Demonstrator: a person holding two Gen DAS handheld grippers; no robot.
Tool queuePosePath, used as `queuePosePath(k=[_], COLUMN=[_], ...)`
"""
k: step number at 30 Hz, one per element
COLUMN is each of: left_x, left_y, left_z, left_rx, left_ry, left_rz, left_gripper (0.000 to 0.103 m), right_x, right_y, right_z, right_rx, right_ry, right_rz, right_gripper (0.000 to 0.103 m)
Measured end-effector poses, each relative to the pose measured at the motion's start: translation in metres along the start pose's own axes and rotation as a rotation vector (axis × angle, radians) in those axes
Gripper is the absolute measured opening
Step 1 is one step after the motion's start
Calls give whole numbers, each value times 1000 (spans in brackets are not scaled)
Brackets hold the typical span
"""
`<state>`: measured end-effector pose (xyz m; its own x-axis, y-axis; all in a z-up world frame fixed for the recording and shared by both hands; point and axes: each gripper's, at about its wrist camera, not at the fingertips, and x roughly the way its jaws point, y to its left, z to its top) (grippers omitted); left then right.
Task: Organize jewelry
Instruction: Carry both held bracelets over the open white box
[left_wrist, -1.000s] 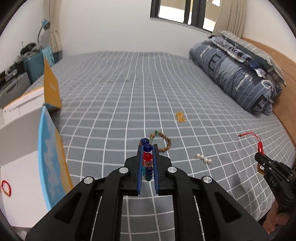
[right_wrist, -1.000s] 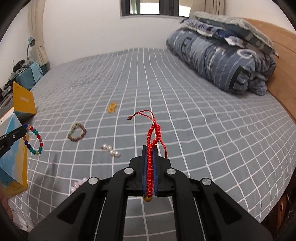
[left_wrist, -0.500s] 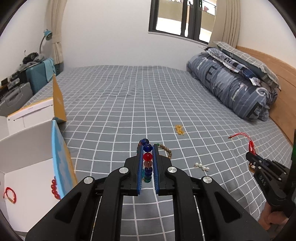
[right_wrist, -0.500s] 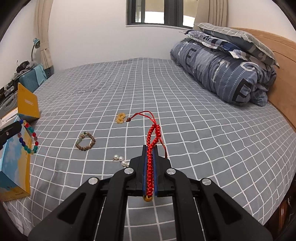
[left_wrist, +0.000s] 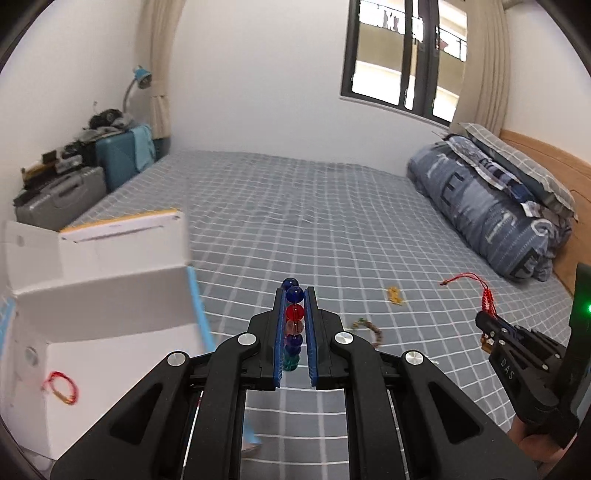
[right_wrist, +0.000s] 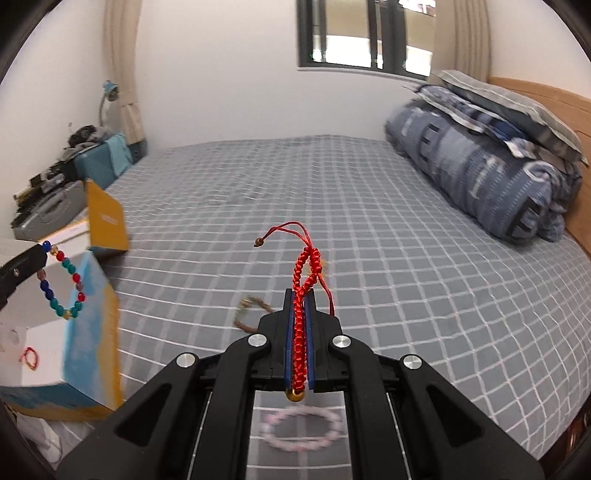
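My left gripper is shut on a multicoloured bead bracelet, held above the bed beside the open white box; the bracelet hangs as a loop in the right wrist view. My right gripper is shut on a red braided cord bracelet, also seen in the left wrist view. A red bracelet lies inside the box. A brown bead bracelet, a small gold piece and a pink bead bracelet lie on the bed.
The grey checked bed stretches ahead. A rolled blue duvet and pillows lie at the right by the wooden headboard. Suitcases and clutter stand at the far left. The box has a blue and yellow outer wall.
Both grippers have risen and moved left toward the box, each still holding its bracelet. The box now fills more of the left wrist view.
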<state>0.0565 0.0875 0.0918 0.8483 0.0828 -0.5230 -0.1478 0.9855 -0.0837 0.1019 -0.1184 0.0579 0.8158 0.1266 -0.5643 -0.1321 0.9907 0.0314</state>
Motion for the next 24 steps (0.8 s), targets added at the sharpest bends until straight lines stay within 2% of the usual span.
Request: queuePosePath(k=[9,19,24], left_x=[-33,-45,-43], left_y=[67,170,202], left_z=[6,-10,-27], left_rx=[-34,-125,-145], left_ry=[-25,20,65], left_rz=[120,280,320], left_gripper=[9,9,9], right_x=[-2,8,16], right_y=[93,206,252], right_z=[13,-3,-18], right_rx=[-76,-197,-256], right_ry=[6,39,81], right_rz=[136,280,324], right_gripper=[4,4,4])
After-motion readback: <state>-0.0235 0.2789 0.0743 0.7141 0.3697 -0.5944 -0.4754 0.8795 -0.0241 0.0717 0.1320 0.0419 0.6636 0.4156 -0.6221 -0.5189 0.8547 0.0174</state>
